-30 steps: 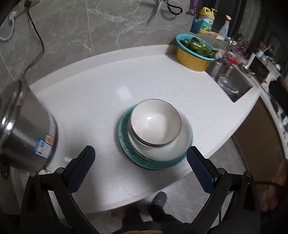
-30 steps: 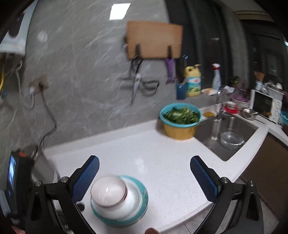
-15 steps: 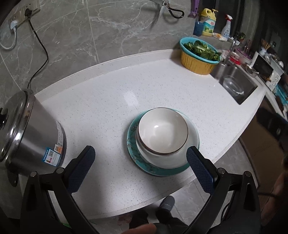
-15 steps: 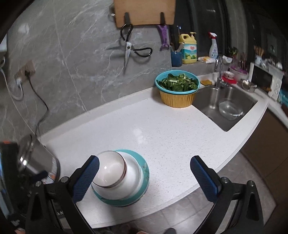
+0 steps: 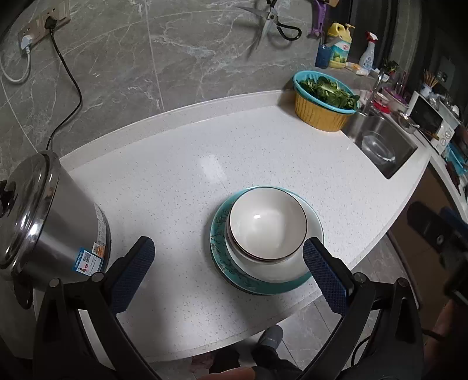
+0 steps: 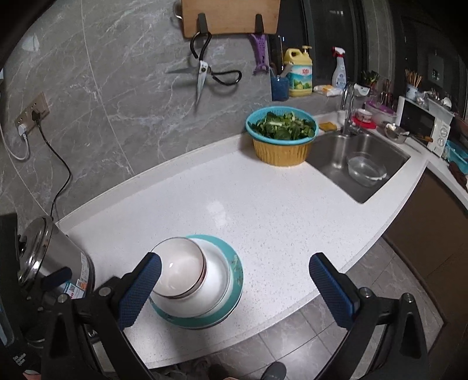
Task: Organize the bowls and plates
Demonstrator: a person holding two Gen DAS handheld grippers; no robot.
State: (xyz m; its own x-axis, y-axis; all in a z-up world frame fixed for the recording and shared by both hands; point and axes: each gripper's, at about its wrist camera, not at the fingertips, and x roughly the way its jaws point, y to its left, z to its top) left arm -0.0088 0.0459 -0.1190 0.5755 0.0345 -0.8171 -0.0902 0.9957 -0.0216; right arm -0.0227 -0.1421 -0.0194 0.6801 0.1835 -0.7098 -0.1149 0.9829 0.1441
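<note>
Left wrist view: we are hovering the left gripper, jaws spread, empty, over the bowls stacked on the teal plate near the counter edge; a nudge risks toppling them. Right gripper, likewise spread, is showing the cutting board beyond.

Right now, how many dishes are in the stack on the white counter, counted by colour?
Teal: 1, the teal plate at the bottom.
White: 2, the wide white dish on it and the white bowl with a dark rim on top.
Total: 3 that I can see; I cannot tell whether another bowl is nested under the top one.
</note>
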